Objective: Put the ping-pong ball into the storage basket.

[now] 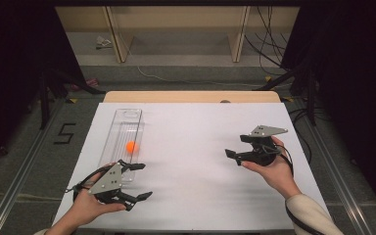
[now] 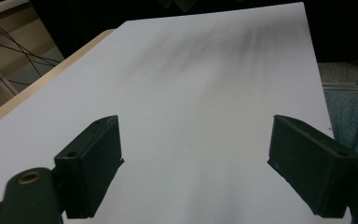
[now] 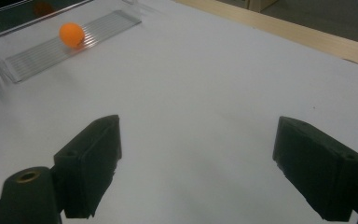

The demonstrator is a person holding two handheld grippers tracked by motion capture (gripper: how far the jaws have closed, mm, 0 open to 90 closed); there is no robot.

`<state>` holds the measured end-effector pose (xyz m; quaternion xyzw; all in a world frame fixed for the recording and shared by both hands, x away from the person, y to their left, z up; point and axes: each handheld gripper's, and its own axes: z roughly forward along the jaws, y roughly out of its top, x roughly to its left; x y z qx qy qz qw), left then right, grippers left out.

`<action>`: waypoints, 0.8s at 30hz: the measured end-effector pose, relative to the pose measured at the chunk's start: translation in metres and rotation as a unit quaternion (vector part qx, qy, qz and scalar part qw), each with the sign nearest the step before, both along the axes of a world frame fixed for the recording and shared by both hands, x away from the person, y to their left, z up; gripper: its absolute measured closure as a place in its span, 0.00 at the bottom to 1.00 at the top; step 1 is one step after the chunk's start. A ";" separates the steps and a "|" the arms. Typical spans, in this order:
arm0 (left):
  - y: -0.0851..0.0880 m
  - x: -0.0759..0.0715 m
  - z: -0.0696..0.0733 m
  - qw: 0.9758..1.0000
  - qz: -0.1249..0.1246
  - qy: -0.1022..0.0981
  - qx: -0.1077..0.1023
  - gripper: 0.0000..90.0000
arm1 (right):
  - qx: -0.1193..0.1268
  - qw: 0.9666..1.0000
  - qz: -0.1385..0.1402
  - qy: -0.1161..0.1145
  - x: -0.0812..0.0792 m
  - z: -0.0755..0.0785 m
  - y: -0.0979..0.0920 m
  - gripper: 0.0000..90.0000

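Both grippers, left [image 1: 133,182] & right [image 1: 238,149], released, holding nothing; small orange ball [image 1: 131,146] sits in clear ribbed plastic tray [image 1: 127,117], upper left; looks done.

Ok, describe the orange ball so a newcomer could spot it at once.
Start at the white table, then find the clear ridged tray along its left side, beyond the left gripper. The ball lies inside the tray, the only small, round, bright orange thing there.
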<state>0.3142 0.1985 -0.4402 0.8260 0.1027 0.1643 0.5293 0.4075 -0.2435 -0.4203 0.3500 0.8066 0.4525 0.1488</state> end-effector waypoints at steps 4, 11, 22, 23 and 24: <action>0.000 0.000 0.000 1.000 0.000 0.000 0.000 0.19 | 0.000 1.000 -0.004 0.002 -0.005 -0.001 -0.007 0.18; 0.000 0.000 0.000 1.000 0.000 0.001 0.001 0.19 | 0.002 1.000 -0.014 0.004 -0.013 -0.004 -0.018 0.18; 0.000 0.000 0.000 1.000 0.001 0.001 0.000 0.19 | 0.001 1.000 -0.020 0.009 -0.021 -0.008 -0.026 0.18; 0.000 0.000 0.000 1.000 0.002 0.000 0.000 0.19 | 0.001 1.000 -0.021 0.010 -0.022 -0.008 -0.027 0.18; 0.000 0.000 0.000 1.000 0.002 0.000 0.000 0.19 | 0.001 1.000 -0.021 0.009 -0.022 -0.008 -0.027 0.18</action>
